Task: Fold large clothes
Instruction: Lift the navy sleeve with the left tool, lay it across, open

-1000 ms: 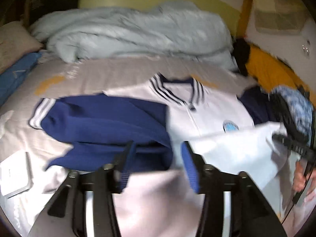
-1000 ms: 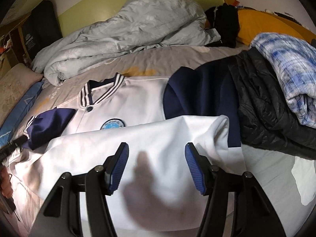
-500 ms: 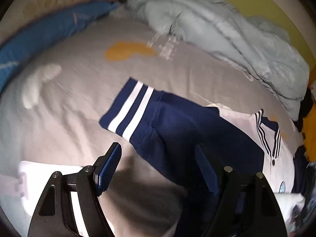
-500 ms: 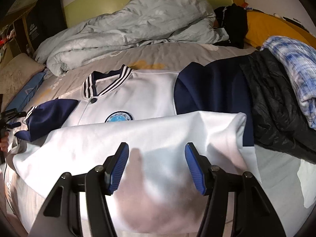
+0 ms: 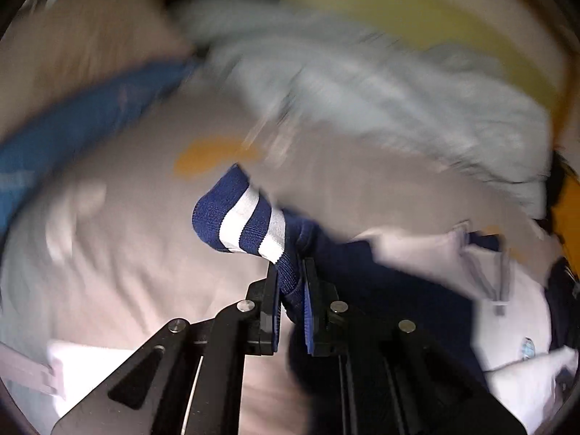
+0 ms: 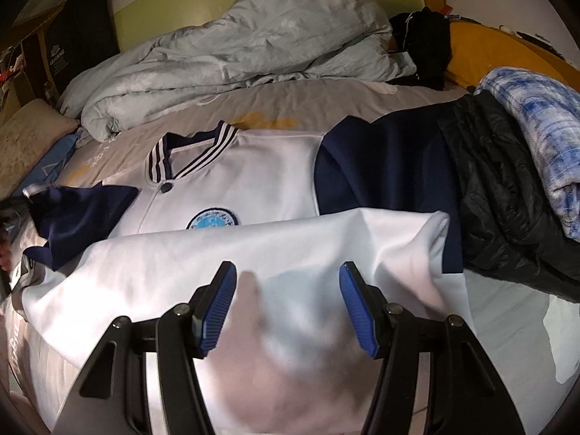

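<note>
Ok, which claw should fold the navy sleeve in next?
Left. The left claw is already shut on the striped cuff of the navy sleeve; the right claw hangs open over the white hem.

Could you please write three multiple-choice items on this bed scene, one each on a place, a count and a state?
1. Where does the black quilted jacket lie?
A. right of the white jacket with navy sleeves
B. on the crumpled grey duvet
C. under the beige pillow

2. How many white stripes cross the navy ribbed cuff?
A. none
B. two
C. five

3. What is the left gripper doing?
A. standing wide open
B. clamped on the cuff
C. clamped on the collar

Answers:
1 A, it lies along the far navy sleeve in the right wrist view.
2 B, two white bands show.
3 B, the cuff's edge sits pinched between its pads.
</note>
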The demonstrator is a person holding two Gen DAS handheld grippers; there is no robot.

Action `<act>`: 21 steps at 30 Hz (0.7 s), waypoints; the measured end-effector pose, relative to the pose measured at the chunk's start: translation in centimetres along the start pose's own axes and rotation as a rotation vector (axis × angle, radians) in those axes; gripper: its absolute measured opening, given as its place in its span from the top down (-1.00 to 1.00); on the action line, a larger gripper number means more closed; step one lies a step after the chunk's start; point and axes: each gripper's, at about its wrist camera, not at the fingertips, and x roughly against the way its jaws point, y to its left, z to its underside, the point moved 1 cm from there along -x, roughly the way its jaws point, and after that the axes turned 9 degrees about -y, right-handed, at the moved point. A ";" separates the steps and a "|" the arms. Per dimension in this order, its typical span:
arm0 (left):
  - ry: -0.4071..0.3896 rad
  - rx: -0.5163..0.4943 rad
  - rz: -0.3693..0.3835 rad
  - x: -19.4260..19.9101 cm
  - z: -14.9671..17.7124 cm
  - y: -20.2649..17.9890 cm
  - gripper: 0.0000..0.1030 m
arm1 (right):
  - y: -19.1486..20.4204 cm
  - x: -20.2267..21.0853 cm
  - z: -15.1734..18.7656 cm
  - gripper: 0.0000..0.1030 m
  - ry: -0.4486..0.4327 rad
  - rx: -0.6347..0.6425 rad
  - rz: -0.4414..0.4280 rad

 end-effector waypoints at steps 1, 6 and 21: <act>-0.044 -0.022 0.047 1.7 -0.9 -1.5 0.83 | 0.0 0.2 -0.1 -0.10 -0.010 0.004 0.006; -0.165 -0.107 0.243 8.7 -2.9 -10.5 0.83 | -0.3 1.2 -0.5 -0.10 -0.052 0.001 0.035; 0.108 -0.324 0.611 11.7 14.8 -27.9 0.83 | -4.4 3.6 -1.7 -0.10 -0.099 -0.153 0.011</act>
